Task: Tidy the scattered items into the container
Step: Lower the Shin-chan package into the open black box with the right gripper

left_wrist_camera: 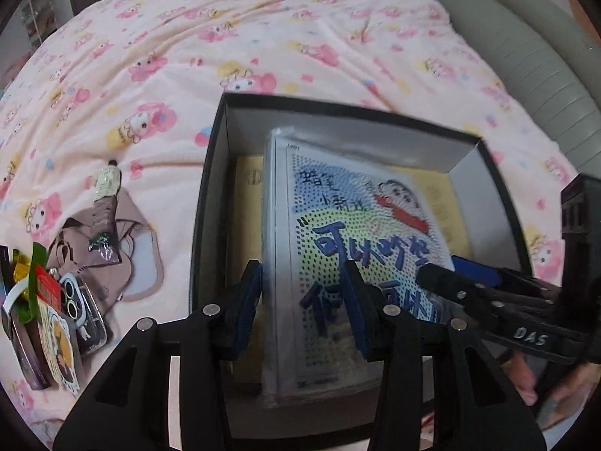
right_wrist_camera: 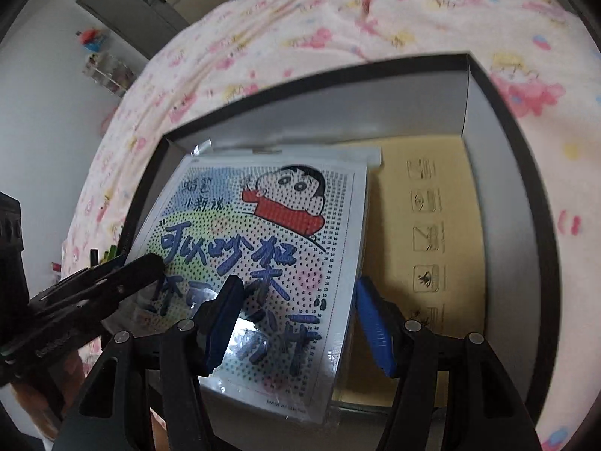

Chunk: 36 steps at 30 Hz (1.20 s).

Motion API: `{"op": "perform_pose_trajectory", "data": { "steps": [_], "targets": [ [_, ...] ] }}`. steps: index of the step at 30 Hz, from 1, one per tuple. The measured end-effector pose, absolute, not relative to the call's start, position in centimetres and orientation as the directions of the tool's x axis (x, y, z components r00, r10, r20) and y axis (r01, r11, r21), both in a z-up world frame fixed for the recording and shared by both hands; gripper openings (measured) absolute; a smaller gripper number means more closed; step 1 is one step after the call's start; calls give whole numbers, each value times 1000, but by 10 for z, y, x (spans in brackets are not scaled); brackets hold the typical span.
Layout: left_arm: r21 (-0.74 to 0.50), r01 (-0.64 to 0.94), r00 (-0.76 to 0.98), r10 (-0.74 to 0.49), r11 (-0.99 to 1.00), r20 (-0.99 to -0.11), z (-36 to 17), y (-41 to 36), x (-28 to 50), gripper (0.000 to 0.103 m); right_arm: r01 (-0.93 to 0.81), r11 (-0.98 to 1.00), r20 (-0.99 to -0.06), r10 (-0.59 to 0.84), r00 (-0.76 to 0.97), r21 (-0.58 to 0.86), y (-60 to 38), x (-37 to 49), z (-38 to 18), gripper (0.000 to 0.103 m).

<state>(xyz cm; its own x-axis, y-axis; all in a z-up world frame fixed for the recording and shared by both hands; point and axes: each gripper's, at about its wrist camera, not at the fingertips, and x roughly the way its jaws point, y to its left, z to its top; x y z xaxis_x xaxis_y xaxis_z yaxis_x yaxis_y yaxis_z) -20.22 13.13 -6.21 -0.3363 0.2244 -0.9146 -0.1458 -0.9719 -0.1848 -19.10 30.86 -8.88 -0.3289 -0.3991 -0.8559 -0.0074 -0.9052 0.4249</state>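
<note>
A black box (left_wrist_camera: 210,173) with grey inner walls sits on the pink bed; it also shows in the right wrist view (right_wrist_camera: 526,195). A cartoon picture sheet in clear plastic (left_wrist_camera: 338,225) lies tilted inside it, over a tan card (right_wrist_camera: 424,225); the sheet fills the middle of the right wrist view (right_wrist_camera: 263,248). My left gripper (left_wrist_camera: 306,308) hangs open over the sheet's near end. My right gripper (right_wrist_camera: 296,323) is open above the sheet's lower edge. It enters the left wrist view from the right (left_wrist_camera: 462,282). Scattered items lie left of the box: a brown pouch (left_wrist_camera: 112,248), a phone case (left_wrist_camera: 82,308) and packets (left_wrist_camera: 41,323).
The bed has a pink cartoon-print cover (left_wrist_camera: 225,56). A grey padded headboard (left_wrist_camera: 526,56) curves at the right. A dark cabinet (right_wrist_camera: 124,0) and small shelves (right_wrist_camera: 105,71) stand by the wall past the bed.
</note>
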Motion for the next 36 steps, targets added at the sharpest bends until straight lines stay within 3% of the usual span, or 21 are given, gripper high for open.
{"op": "perform_pose_trajectory", "data": {
  "steps": [7, 10, 18, 21, 25, 26, 27, 32, 36],
  "targets": [
    [-118, -207, -332, 183, -971, -925, -62, 141, -193, 42, -68, -859, -825, -462, -327, 508, 323, -190, -88, 59],
    [-129, -216, -350, 200, -968, -915, -55, 146, -193, 42, -66, -890, -829, -389, -402, 450, 327, -183, -70, 59],
    [-368, -386, -153, 452, -846, -879, -61, 220, -198, 41, -163, -956, -774, -91, -626, 244, 358, -165, -23, 59],
    [-423, -416, -56, 487, -805, -871, -73, 251, -201, 41, -189, -952, -782, -77, -619, 243, 367, -167, -25, 59],
    [-355, -414, -5, 393, -838, -920, -92, 274, -205, 38, -208, -944, -787, -79, -612, 256, 373, -169, -27, 56],
    [-292, -399, -9, 322, -869, -947, -97, 275, -208, 37, -229, -947, -794, -41, -606, 224, 371, -169, -29, 56],
    [-215, -390, -43, 250, -895, -967, -99, 274, -212, 28, -236, -951, -795, -18, -607, 202, 372, -168, -28, 56],
    [-38, -343, -134, 89, -938, -987, -95, 251, -223, 27, -183, -972, -789, -5, -614, 149, 356, -170, -28, 56],
    [-212, -220, -112, 240, -952, -964, -79, 205, -231, 31, -83, -971, -830, -146, -538, 225, 341, -187, -41, 57]
  ]
}}
